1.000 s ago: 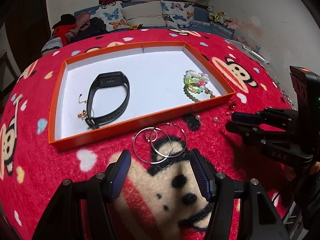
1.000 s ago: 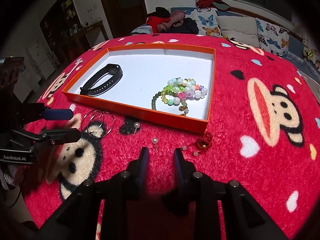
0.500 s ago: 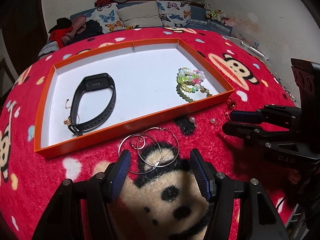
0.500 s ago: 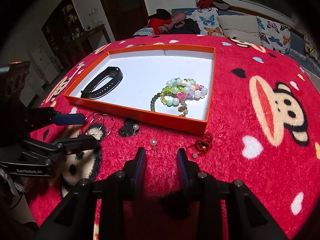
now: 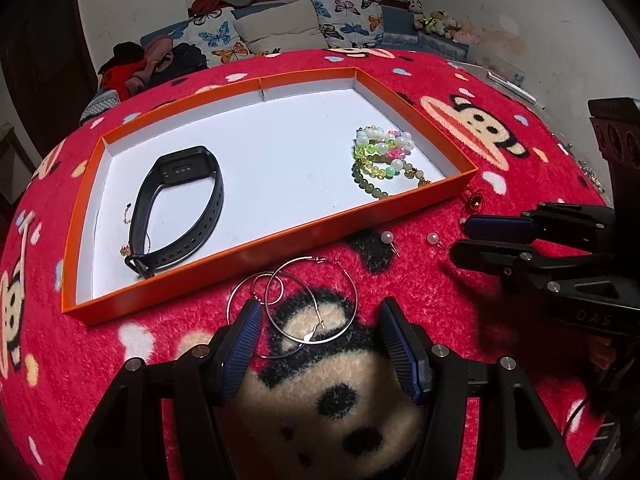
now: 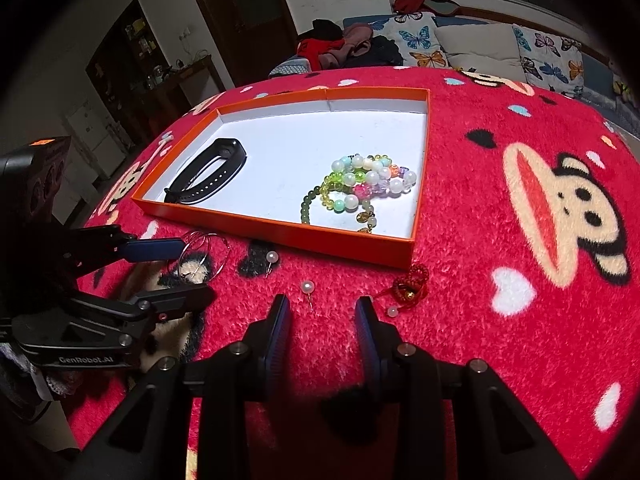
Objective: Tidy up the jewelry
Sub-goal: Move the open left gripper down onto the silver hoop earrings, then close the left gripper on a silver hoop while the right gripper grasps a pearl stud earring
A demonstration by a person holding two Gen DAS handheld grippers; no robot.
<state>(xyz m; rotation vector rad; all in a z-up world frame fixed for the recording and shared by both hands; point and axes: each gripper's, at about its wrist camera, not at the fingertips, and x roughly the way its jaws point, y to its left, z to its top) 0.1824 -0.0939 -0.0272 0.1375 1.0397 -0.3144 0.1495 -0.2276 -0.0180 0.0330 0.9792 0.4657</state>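
Two silver hoop earrings [image 5: 296, 304] lie on the red cloth just before the orange tray's front wall [image 5: 280, 236]. My left gripper [image 5: 319, 316] is open and low over them; their near halves lie between its fingers, the left pad [image 5: 244, 332] at the smaller hoop's edge. The tray holds a black fitness band [image 5: 176, 208], bead bracelets [image 5: 380, 152] and a small gold chain [image 5: 127, 248]. My right gripper [image 6: 322, 306] is open, nothing between its pads, a pearl stud [image 6: 307, 287] just ahead. A second pearl stud [image 6: 272, 257] and a red charm [image 6: 412, 284] lie nearby.
A red plush monkey-print cloth [image 6: 520, 320] covers the table. The two grippers stand close, the left gripper [image 6: 196, 272] to the left of the right one. A sofa with butterfly cushions [image 5: 340, 20] and a clothes pile [image 5: 140, 64] lie beyond the far edge.
My left gripper has come down and forward, so the hoops now sit partly between its fingers. The right gripper's jaws have widened a little; it has stayed in place.
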